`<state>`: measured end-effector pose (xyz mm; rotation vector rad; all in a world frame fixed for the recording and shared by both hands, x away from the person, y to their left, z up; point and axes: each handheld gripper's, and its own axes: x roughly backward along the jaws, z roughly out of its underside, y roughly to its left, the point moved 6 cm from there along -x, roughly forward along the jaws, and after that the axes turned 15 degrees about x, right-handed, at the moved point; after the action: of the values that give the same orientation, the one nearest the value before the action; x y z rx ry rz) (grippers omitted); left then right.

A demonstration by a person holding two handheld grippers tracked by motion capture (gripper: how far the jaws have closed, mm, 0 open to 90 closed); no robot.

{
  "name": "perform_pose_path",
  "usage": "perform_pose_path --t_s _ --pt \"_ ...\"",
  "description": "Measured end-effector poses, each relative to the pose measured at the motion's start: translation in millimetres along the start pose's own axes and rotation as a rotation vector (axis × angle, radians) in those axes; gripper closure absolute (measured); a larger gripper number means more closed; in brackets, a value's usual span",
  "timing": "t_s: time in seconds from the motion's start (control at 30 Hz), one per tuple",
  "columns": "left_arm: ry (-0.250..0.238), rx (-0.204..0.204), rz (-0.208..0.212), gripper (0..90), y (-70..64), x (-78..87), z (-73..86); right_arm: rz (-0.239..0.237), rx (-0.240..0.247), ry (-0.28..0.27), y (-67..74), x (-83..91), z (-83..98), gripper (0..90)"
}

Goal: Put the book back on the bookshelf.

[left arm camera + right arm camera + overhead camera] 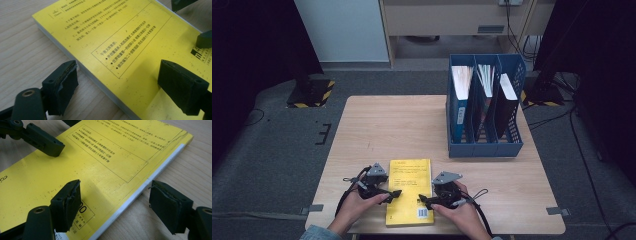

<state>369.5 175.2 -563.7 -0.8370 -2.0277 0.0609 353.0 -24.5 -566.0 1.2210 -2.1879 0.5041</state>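
Yellow book (410, 190) lies flat, lower centre; both open tongs, left (393, 193) and right (424, 199), straddle its edges. Slide one jaw under before closing.

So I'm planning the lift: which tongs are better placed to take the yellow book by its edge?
Probably the right tongs: open, straddling the yellow book at its edge. The left tongs straddle their edge too; a near tie.

A yellow paperback book (409, 191) lies flat, back cover up, near the front edge of the wooden table (387, 125). The cover carries black printed text, a boxed paragraph and a barcode at one corner. Its white page edges show along the side.
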Motion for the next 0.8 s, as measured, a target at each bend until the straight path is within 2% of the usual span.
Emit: perform_pose_path --t_s 0.1,0.33,0.6,0.67,0.8 --pt "0.006 0.027 0.018 15.5 1.4 -1.3 0.7 -0.01 -0.014 -0.001 0.9 -0.6 0.7 26.3" --pt "-0.007 0.036 0.034 17.7 2.9 -2.5 -1.6 -0.018 -0.028 -0.023 5.2 -4.5 1.4 22.2" --pt "-0.02 0.018 0.041 18.1 5.1 -8.0 -8.2 0.001 -0.062 -0.024 3.3 -5.2 2.9 19.7" --pt "-0.022 0.015 0.042 17.7 4.9 -8.3 -8.1 -0.003 -0.086 -0.022 2.6 -6.2 3.5 18.6" --pt "-0.017 0.012 0.041 16.9 4.7 -8.0 -8.4 0.0 -0.086 -0.025 2.7 -6.5 3.5 18.4"
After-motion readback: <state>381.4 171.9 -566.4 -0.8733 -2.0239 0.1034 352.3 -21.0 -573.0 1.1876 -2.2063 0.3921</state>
